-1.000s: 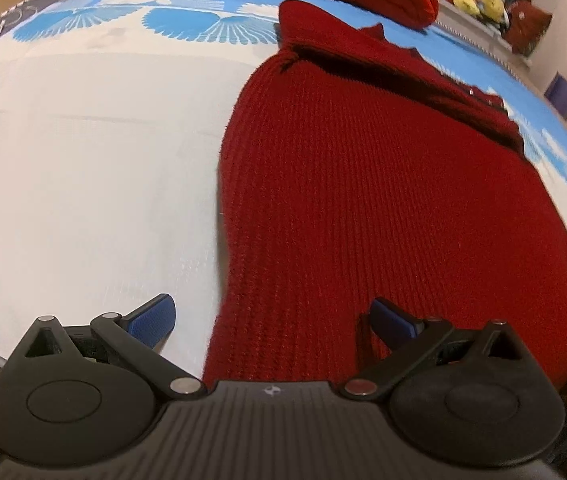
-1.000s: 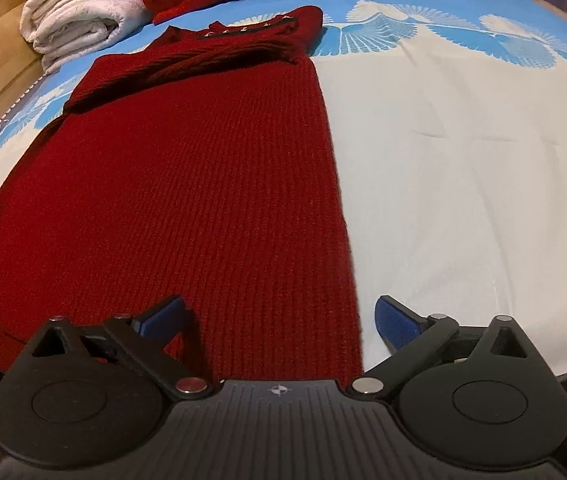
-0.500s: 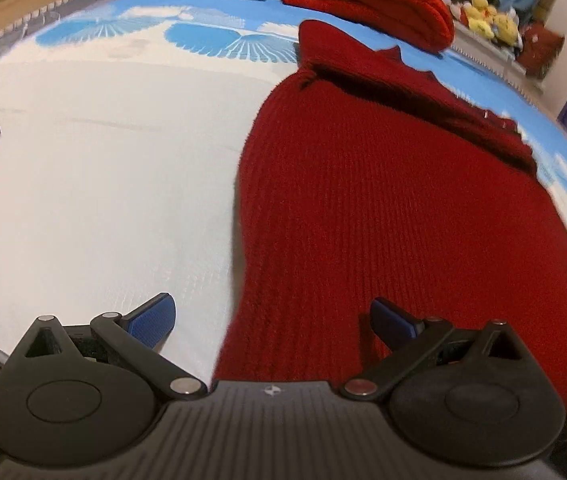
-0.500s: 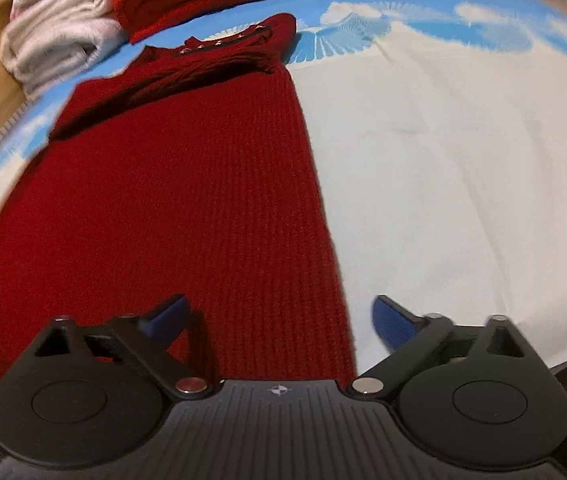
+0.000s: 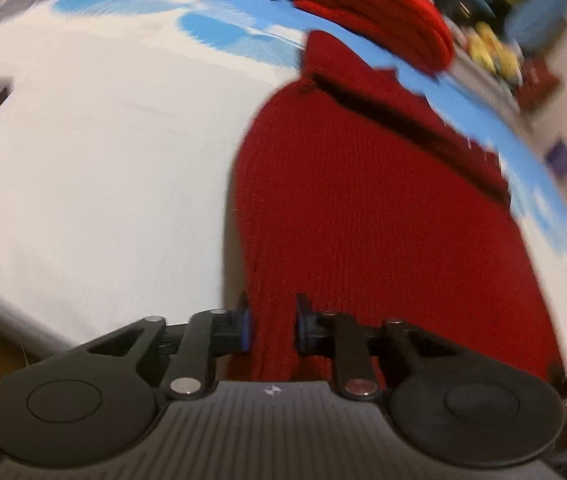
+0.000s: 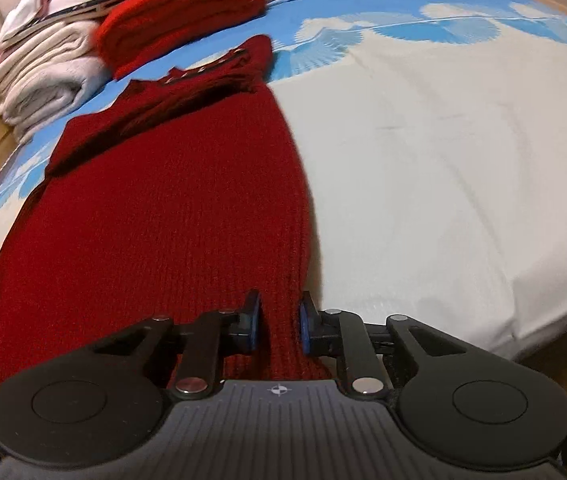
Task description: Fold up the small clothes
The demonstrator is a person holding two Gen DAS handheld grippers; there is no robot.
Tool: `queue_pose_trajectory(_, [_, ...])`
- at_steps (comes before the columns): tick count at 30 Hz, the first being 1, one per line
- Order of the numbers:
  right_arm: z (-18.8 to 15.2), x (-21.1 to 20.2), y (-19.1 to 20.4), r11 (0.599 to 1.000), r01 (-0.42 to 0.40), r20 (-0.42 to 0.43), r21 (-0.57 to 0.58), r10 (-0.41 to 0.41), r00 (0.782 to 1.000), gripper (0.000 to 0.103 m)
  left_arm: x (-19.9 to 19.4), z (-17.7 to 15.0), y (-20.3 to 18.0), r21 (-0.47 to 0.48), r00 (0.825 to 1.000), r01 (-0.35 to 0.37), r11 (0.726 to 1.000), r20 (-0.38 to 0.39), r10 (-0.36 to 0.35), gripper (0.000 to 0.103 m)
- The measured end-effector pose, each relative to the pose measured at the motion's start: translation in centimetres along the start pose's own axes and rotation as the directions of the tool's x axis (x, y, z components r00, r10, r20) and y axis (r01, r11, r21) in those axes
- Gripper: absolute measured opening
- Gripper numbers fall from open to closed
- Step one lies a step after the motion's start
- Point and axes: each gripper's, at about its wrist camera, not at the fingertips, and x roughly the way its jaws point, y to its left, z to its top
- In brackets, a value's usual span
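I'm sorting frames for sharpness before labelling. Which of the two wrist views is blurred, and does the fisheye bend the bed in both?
Left wrist view: heavily smeared, the red sweater and the bed sheet lose their texture, only the tool's own body stays crisp. Right wrist view: mostly sharp, knit ribs readable on the sweater, slight softness at the far folded pile. Both views bow the bed outward.

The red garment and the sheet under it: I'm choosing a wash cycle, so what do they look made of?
Red garment: chunky rib knit, likely wool or acrylic, matte; vertical ribs show. Sheet: thin smooth woven cloth, probably cotton or polyester, matte with a flat blue print.
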Motion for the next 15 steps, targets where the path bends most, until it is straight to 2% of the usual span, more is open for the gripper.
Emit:
queue_pose_trajectory(2, [-0.3,-1.1,0.5,1.0,0.016,0.027,-0.005,-0.016,1.0,0.019,-1.0,-0.2,0.3,-0.012,1.0,0.003,1.0,-0.008,-0.004,0.017])
queue_pose_trajectory(6, [-0.5,-4.3,-0.3,0.995,-0.048,0.067,0.088,0.042,0.997,0.018,-3.9,-0.9,-0.1,0.016,0.999,0.039,0.999,-0.014,-0.039,0.016])
queue_pose_trajectory(15, [-4.3,-13.2,-2.5,0.974,-0.146,0.062,0.173,0.137,0.989,0.018,-11.4,-5.7,0.5,0.051,0.996,0.084,0.995,-0.042,-0.082,0.016])
